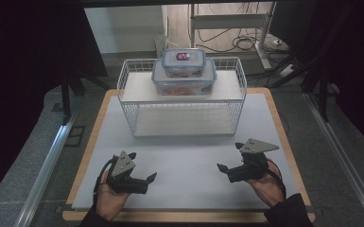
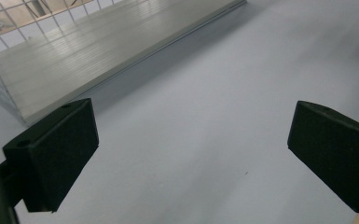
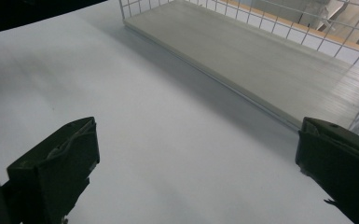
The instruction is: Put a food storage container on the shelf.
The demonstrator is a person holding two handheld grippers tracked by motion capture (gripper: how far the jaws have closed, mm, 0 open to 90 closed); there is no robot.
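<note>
Two boxes (image 1: 184,75) beyond both tools (image 1: 139,166).

High overview, gripper views low, sharing rack (image 1: 181,101)

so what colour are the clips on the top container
Blue, on the top container; the high view shows it best.

White wire rack (image 1: 131,85); blue-rimmed clear boxes (image 1: 184,75); pale grey mat (image 1: 189,165).
</note>
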